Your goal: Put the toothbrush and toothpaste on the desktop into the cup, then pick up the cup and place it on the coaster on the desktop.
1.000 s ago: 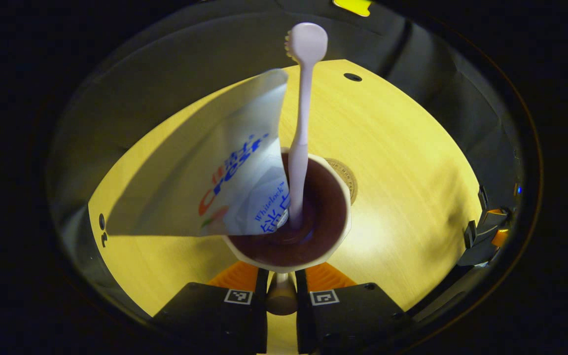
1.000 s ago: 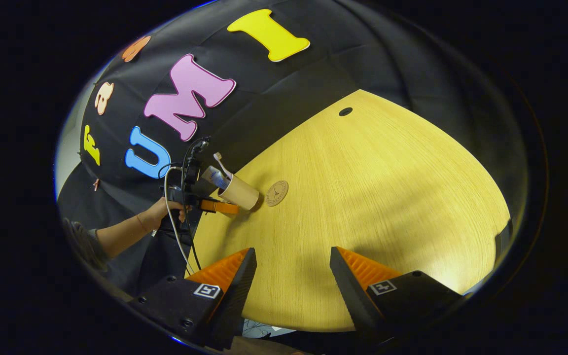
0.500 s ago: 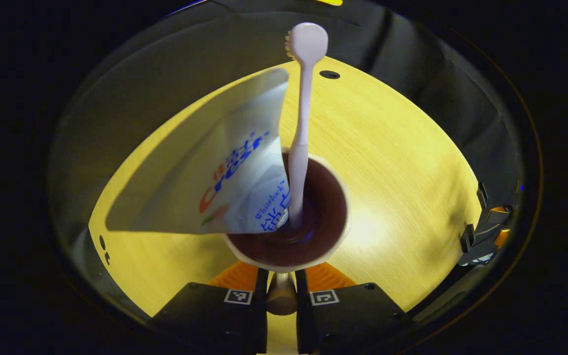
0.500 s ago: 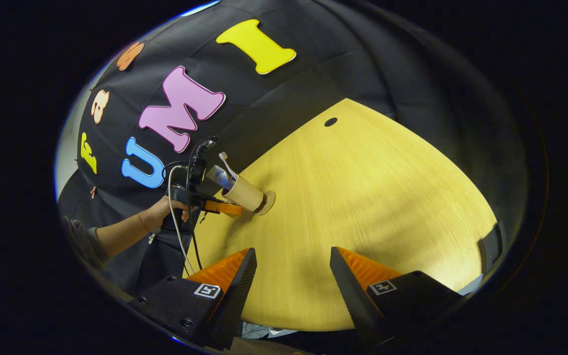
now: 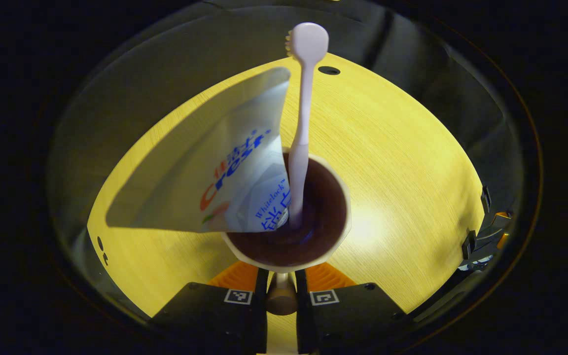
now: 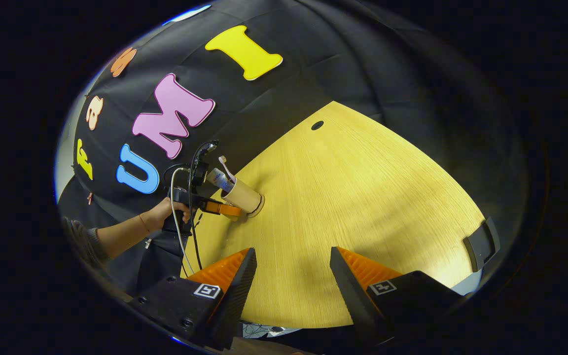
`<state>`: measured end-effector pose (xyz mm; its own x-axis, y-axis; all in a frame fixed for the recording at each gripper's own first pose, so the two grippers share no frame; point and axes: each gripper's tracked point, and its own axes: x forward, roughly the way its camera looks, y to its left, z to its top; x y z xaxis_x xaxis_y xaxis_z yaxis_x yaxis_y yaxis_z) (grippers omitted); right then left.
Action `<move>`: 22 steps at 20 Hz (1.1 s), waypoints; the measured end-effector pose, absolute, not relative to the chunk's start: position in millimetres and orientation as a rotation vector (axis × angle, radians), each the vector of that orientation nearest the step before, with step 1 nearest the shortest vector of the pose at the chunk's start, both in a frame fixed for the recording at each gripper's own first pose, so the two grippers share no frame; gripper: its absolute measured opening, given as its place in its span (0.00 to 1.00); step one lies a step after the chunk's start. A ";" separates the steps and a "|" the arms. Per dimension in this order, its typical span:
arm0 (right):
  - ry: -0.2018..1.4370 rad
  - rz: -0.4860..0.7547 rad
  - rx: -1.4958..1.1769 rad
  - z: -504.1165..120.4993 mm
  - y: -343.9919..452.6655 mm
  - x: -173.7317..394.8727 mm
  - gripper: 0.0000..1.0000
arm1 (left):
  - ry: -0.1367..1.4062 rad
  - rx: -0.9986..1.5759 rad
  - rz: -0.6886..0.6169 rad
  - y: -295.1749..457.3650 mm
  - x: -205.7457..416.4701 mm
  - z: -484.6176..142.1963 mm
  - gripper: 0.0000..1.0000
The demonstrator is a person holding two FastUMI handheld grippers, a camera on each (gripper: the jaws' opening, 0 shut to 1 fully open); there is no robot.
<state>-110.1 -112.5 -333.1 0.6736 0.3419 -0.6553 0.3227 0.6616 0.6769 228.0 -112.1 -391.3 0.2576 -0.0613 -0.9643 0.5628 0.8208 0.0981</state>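
Left gripper view puts us looking straight down into the cup [image 5: 291, 231], which sits at the centre of the picture with its near wall pinched between the two fingers of the left hand-held gripper [image 5: 281, 276] — closed on the cup, as far as we can judge from the fingers hugging it at 6 o'clock. Inside the cup stand the toothbrush [image 5: 302, 118], its head up toward 12 o'clock, and the toothpaste [image 5: 225, 172], leaning out toward 10 o'clock. So the loading is done; we are in the last step, setting the cup on the coaster.

In the right gripper view the cup [image 6: 242, 195] shows at about 9 o'clock, tilted by the lens, with the other hand-held gripper and a hand [image 6: 163, 214] behind it. A thin brown rim at the cup's foot looks like the coaster [image 6: 260, 204], so the cup seems to be over it or already touching; we cannot tell which. The right hand-held gripper [image 6: 291, 271] stands wide open and empty above the desk [image 6: 363, 207], well apart from the cup.

Next, we judge, the cup must come squarely down on the coaster and stand level — then the left fingers may open and draw back toward 6 o'clock without tipping it, since the toothpaste makes it top-heavy.
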 end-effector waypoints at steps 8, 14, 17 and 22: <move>0.878 0.015 0.861 -333.3 -110.0 -118.1 0.93 | 1.253 0.447 -0.443 -106.8 227.0 -396.1 0.30; 0.876 0.028 0.850 -329.5 -104.5 -117.9 0.93 | 1.183 0.499 -0.389 -99.6 232.7 -387.1 0.60; 0.874 0.036 0.849 -324.7 -99.0 -118.2 0.93 | 1.130 0.501 -0.398 -100.4 231.8 -379.6 0.91; 0.863 0.058 0.835 -315.0 -84.7 -112.4 0.93 | 1.051 0.455 -0.403 -97.7 225.3 -352.3 0.96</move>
